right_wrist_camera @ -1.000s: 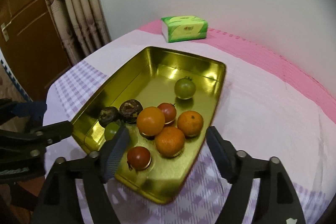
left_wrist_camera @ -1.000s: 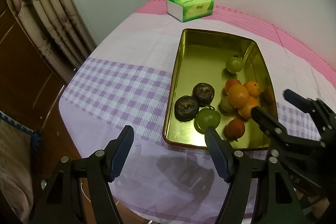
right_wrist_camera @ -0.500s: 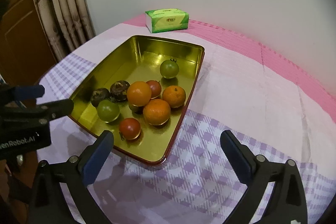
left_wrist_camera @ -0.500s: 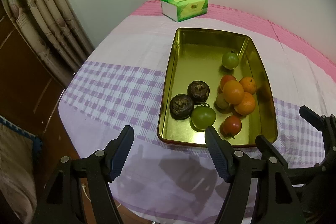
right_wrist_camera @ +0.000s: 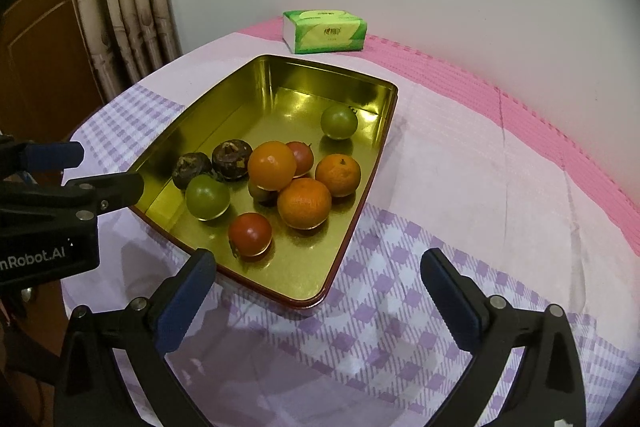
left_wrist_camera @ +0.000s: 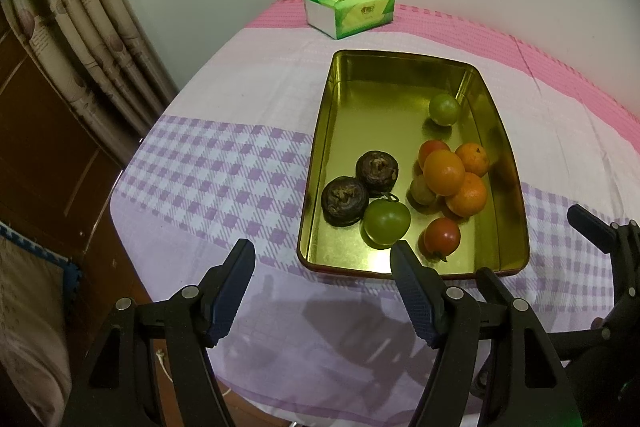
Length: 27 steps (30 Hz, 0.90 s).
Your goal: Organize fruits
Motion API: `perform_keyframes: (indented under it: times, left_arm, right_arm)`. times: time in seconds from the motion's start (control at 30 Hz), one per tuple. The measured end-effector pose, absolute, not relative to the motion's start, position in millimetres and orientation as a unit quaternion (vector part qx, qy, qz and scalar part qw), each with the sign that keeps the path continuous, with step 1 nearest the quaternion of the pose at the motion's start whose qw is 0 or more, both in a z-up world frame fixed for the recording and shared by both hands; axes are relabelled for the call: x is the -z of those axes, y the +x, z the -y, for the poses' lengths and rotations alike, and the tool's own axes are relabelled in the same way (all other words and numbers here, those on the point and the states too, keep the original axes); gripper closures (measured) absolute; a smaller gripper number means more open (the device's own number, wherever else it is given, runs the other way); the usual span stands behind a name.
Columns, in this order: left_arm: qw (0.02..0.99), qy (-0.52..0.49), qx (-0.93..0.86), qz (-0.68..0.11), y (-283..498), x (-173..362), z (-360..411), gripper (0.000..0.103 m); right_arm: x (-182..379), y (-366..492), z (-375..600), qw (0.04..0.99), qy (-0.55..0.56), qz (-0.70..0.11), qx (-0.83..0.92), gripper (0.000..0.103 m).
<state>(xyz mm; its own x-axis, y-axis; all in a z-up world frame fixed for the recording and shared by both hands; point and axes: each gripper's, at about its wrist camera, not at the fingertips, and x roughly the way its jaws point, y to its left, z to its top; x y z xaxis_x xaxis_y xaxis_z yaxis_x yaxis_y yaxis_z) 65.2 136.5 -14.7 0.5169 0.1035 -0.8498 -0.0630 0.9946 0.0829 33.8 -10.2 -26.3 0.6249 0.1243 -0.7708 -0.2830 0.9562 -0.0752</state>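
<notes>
Fruits are sitting together in the gold tray, most of them crowding its near end. Two dark wrinkled fruits are lying against the tray's left wall, a green tomato is resting just beside them, and a red tomato is sitting nearest the tray's front rim. Three oranges are bunching toward the tray's right wall, with a small greenish fruit tucked beneath them, and a second green tomato is standing alone farther back. A tissue pack is lying beyond the tray's far end.

Both tools are hanging just short of the tray's front rim, empty, the left tool and the right tool each spread wide.

These look light, round and smooth, so they are likely to roll or squirt out of a hard pinch; the tomatoes seem soft enough to bruise. Closing gently across the widest part of the red tomato looks safest, since it is sitting clear of its neighbours.
</notes>
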Motion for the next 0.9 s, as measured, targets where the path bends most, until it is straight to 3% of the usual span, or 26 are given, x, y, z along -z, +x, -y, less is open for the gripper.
perform_keyframes:
  times: [0.9]
  left_arm:
    - [0.870, 0.023, -0.047, -0.491, 65.5, 17.6, -135.8, 0.032]
  right_arm:
    - [32.0, 32.3, 10.9, 0.895, -0.096, -0.422, -0.112, 0.002]
